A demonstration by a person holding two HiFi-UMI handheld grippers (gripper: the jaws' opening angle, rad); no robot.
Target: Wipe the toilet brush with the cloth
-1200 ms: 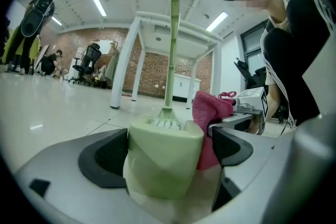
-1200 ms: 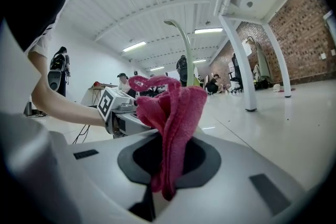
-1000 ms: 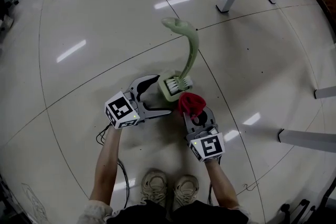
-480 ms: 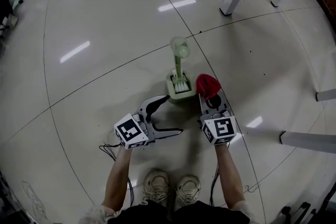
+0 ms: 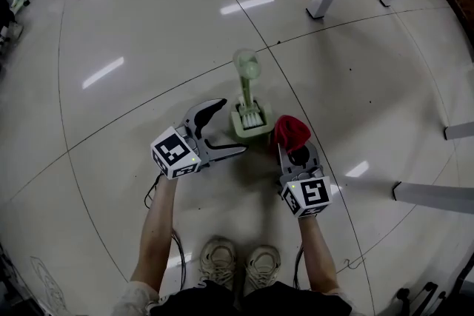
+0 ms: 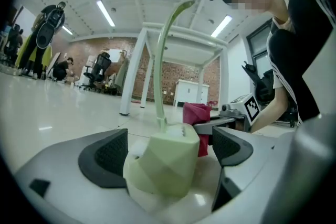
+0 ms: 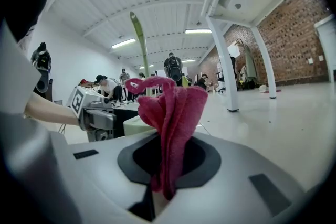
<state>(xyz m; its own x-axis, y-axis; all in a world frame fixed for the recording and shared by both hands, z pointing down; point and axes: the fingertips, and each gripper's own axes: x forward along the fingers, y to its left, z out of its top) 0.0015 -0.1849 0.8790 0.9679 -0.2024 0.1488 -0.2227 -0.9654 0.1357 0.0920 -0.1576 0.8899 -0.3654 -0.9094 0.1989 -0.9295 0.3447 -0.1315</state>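
The toilet brush stood upright in its pale green holder on the glossy floor, at 12 o'clock from the person's shoes. Both forearms reached forward and down. The left forearm slanted toward 1 o'clock, bringing the left gripper in from the holder's 9 o'clock side. Its jaws were spread wide, with the holder standing between them; I could not tell whether either pad touched it. The right forearm ran almost straight toward 12 o'clock. The right gripper was clamped tight on a bunched red cloth, which stuck up past the jaws. The cloth was just beside the holder at its 3 o'clock side, near the base and low against the brush's curved handle.
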